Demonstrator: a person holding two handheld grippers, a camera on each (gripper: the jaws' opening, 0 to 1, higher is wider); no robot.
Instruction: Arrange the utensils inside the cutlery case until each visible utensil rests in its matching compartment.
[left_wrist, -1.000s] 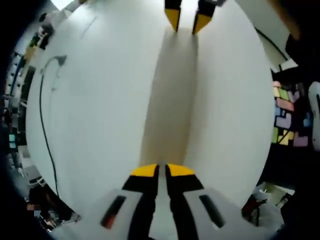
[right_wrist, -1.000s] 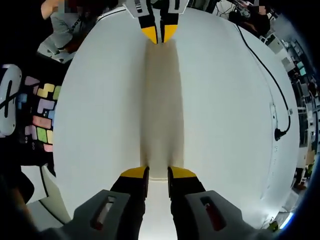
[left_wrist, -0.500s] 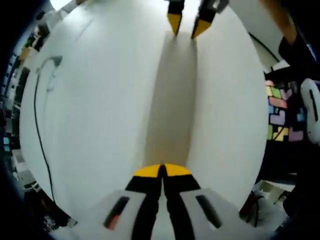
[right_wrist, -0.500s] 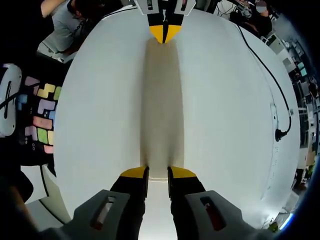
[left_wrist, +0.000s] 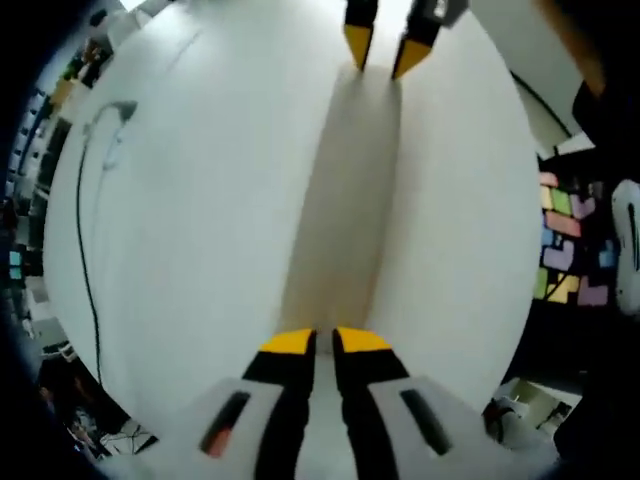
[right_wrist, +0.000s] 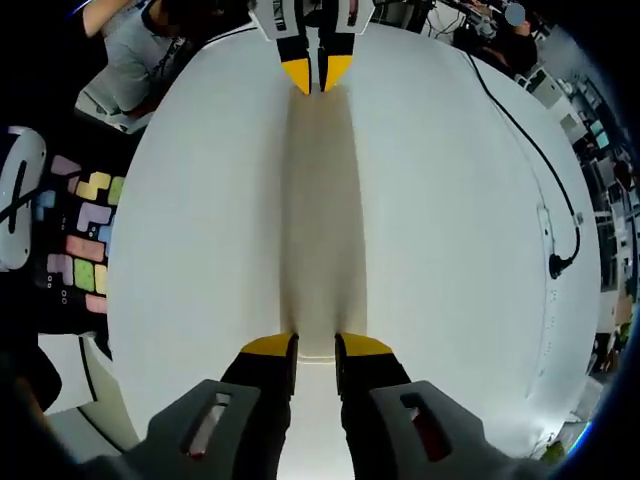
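The cutlery case reads to me as one long pale beige strip lying flat across the middle of the white round tabletop, running straight from one claw to the other; I cannot make out compartments or anything inside it. In the left gripper view my left claw sits at the strip's near end with its yellow-tipped jaws drawn close, a thin slit between them, and I cannot tell whether they pinch the case's edge or merely rest at it. At the strip's other end the right claw comes in with its jaws clearly spread, one tip at each side of the case's end. The right gripper view gives the same line from the other side: the case ends just between the parted jaws of the right claw, and the left claw meets the opposite end, tips nearly together. A black cable curves along the tabletop near its edge, well apart from the case. Past the opposite edge lies a dark mat of coloured blocks, and a person in a grey shirt sits beyond the tabletop's edge behind the left claw.
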